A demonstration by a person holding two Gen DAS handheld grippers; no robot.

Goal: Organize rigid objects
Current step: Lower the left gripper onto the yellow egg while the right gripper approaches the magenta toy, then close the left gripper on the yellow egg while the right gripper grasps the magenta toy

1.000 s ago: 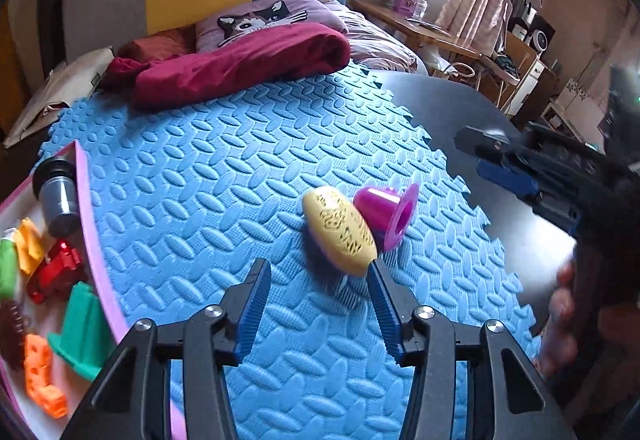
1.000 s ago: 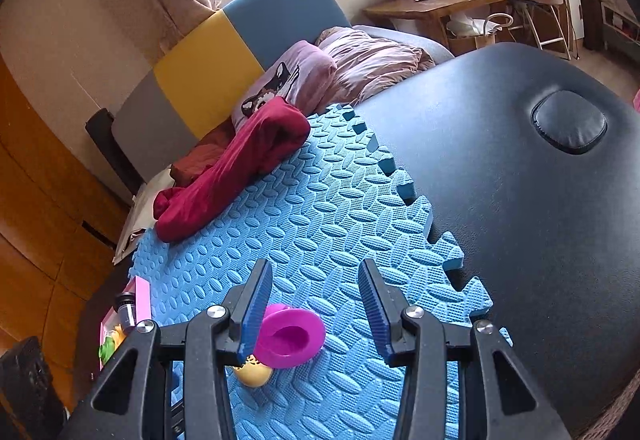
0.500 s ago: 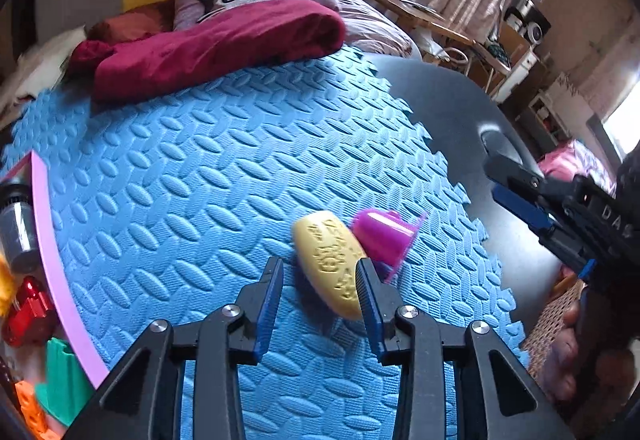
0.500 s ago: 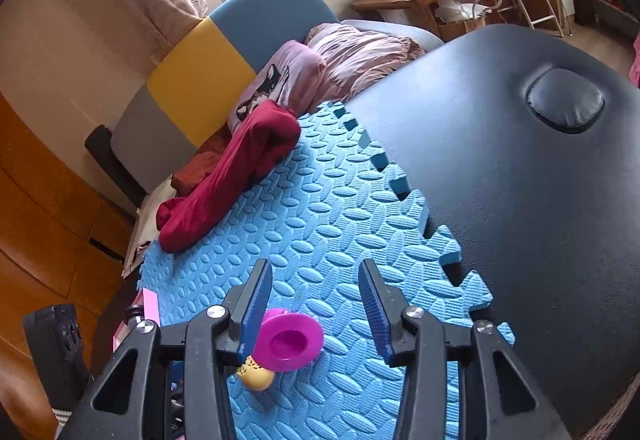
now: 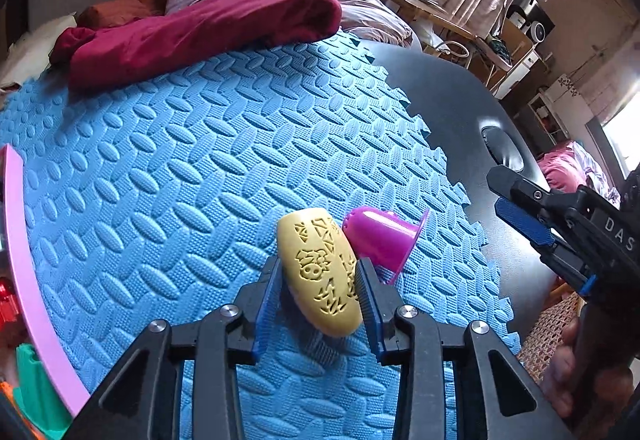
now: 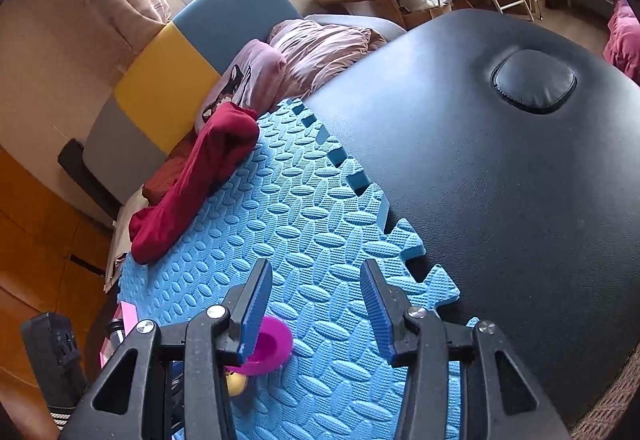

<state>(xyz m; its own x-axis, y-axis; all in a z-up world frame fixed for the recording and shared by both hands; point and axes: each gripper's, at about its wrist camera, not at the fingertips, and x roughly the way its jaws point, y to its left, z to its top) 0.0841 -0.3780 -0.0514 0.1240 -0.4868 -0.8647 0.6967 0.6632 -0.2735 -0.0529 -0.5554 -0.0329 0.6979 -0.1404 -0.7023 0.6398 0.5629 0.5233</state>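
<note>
A yellow oval piece with cut-out patterns (image 5: 312,240) lies on the blue foam mat (image 5: 180,159). My left gripper (image 5: 318,268) is shut on it, a blue pad pressing each long side. A magenta flanged cup (image 5: 380,236) lies on its side against the yellow piece's right edge. My right gripper (image 6: 315,268) hovers over the mat's notched edge, its jaws opening slightly with nothing between them. From the right wrist, the cup (image 6: 272,348) and a bit of the yellow piece (image 6: 236,380) show below its left finger. The right gripper (image 5: 496,189) also appears at the right of the left wrist view, held by a hand.
A pink-rimmed tray (image 5: 24,260) at the mat's left edge holds green (image 5: 36,380) and red (image 5: 6,304) toys. A dark red cloth (image 5: 200,27) and pillows lie along the far edge. The black padded table (image 5: 452,99) extends to the right beyond the mat.
My left gripper came forward and down over the yellow piece and its jaws closed onto it. The right gripper stayed roughly in place.
</note>
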